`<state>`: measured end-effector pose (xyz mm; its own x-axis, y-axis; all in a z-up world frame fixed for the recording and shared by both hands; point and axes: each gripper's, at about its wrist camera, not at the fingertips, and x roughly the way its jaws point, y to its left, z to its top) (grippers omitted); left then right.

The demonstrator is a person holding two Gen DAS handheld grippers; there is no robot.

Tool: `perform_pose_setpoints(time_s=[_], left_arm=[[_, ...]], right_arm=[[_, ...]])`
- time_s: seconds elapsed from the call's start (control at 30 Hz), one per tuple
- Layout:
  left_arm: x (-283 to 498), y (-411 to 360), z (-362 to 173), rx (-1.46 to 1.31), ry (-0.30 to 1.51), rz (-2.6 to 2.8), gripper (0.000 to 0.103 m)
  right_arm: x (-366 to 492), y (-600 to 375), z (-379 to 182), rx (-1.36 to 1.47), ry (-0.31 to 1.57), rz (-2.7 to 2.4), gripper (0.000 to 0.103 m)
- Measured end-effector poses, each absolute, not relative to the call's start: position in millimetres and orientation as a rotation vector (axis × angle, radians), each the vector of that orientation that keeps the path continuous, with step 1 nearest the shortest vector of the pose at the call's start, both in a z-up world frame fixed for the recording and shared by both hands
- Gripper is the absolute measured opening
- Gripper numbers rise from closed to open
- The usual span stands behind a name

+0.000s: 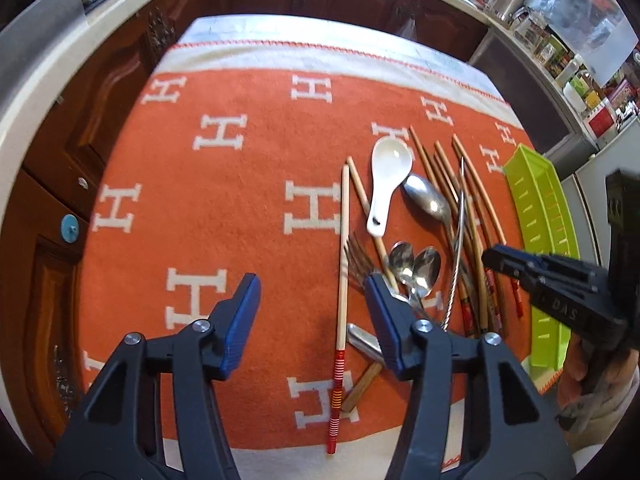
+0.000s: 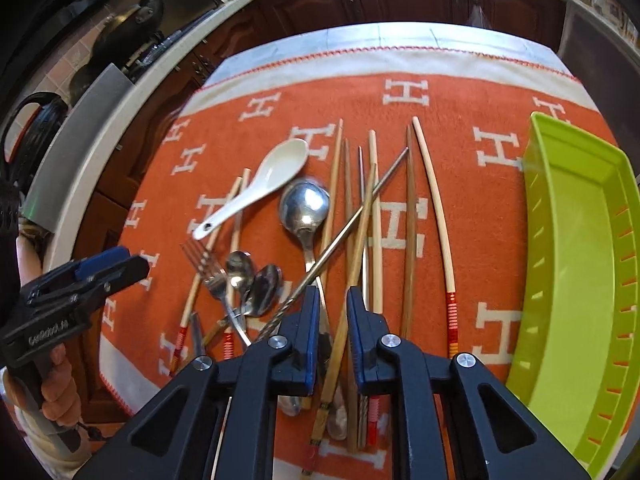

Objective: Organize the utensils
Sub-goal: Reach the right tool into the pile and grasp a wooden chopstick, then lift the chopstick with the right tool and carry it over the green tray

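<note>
Utensil heap on orange blanket, green tray empty, both claws poised above.

Contents: white ceramic spoon (image 2: 256, 188), large steel spoon (image 2: 305, 208), two small steel spoons (image 2: 252, 280), fork (image 2: 204, 266), a metal chopstick (image 2: 360, 208) lying slantwise over several bamboo chopsticks (image 2: 374, 216), all tangled on the orange blanket (image 1: 240, 208). The green tray (image 2: 576, 280) sits just beside the heap at its right edge. The right gripper (image 2: 333, 300) is narrowed to a slim gap with one bamboo chopstick running between the jaws; whether the pads press it cannot be told. The left gripper (image 1: 312, 284) stands half open, holding nothing, over bare blanket beside a red-banded chopstick (image 1: 342, 280). Risks, as judged: crossed sticks may drag neighbours along on a lift; a thin round chopstick may pivot or slip from a narrow pinch.
</note>
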<state>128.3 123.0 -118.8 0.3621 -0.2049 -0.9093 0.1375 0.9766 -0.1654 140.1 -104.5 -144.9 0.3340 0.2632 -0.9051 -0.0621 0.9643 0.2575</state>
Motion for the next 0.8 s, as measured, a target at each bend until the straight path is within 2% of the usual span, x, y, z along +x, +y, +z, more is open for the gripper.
perform_pose_setpoints(time_s=[0.2, 0.4, 0.6, 0.67, 0.73, 0.8], left_arm=[[128, 112, -143, -0.032, 1.225, -0.244, 0.052], [133, 98, -165, 0.026, 1.277, -0.231, 0.052], [139, 82, -170, 0.117, 1.26, -0.178, 0.051], [140, 79, -170, 0.128, 1.251, -0.17, 0.044], [141, 80, -168, 0.123, 1.248, -0.162, 0.02], [143, 84, -167, 0.105, 1.256, -0.154, 0.008]], right_arm=[[149, -105, -160, 0.17, 1.243, 0.197, 0.014], [154, -106, -167, 0.178, 1.24, 0.195, 0.009], [151, -111, -167, 0.218, 1.237, 0.2, 0.007], [150, -114, -168, 0.234, 1.233, 0.203, 0.007], [148, -118, -168, 0.25, 1.233, 0.203, 0.007], [147, -121, -168, 0.273, 1.231, 0.202, 0.006]])
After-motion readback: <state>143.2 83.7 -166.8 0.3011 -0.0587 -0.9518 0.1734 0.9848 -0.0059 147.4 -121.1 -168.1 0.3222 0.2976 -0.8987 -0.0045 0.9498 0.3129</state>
